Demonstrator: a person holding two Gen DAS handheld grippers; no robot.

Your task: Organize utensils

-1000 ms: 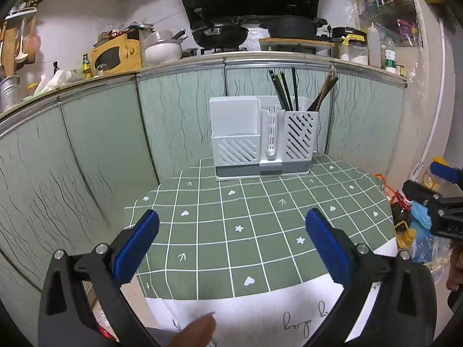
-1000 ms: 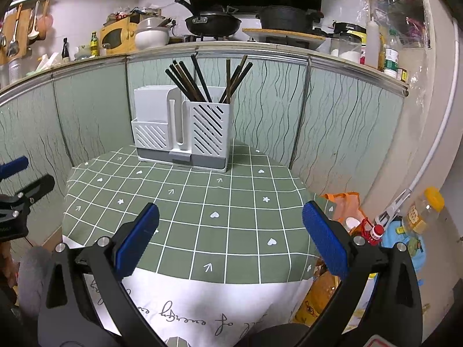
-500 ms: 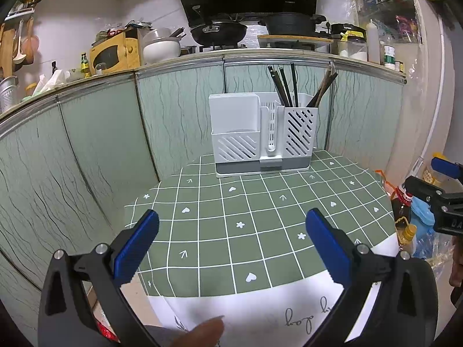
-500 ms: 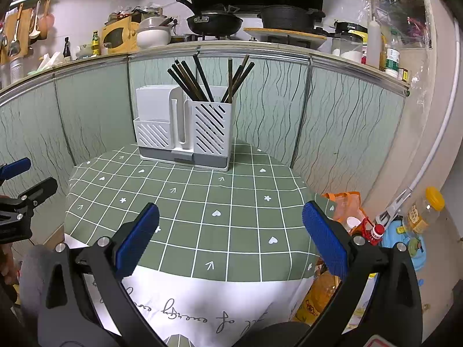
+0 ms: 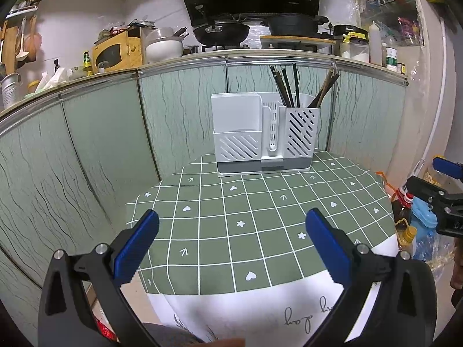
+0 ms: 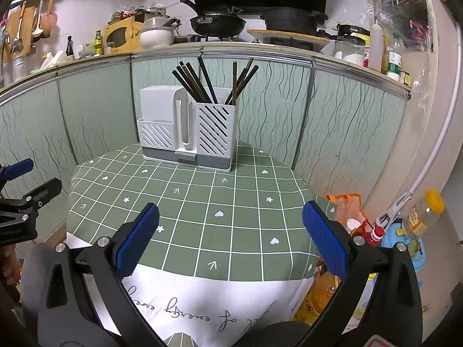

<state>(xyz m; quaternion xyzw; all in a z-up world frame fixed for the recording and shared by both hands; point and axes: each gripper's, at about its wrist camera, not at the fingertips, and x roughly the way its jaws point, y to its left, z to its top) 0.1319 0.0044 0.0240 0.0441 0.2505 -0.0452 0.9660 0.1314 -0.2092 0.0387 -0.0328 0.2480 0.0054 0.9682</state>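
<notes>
Both hand-held grippers [image 5: 231, 243] [image 6: 231, 232] gape, holding nothing.

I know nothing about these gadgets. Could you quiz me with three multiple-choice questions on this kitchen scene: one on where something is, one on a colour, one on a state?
1. Where do the chopsticks stand in the white utensil holder?
A. right compartment
B. left compartment
C. flat on the tablecloth

2. What colour is the checked tablecloth?
A. red
B. green
C. yellow

3. How is the right gripper?
A. shut on a chopstick
B. shut, empty
C. open, empty

Answers:
1 A, they rise from the slotted right bin.
2 B, green squares with white lines.
3 C, blue pads wide apart, nothing between.
</notes>
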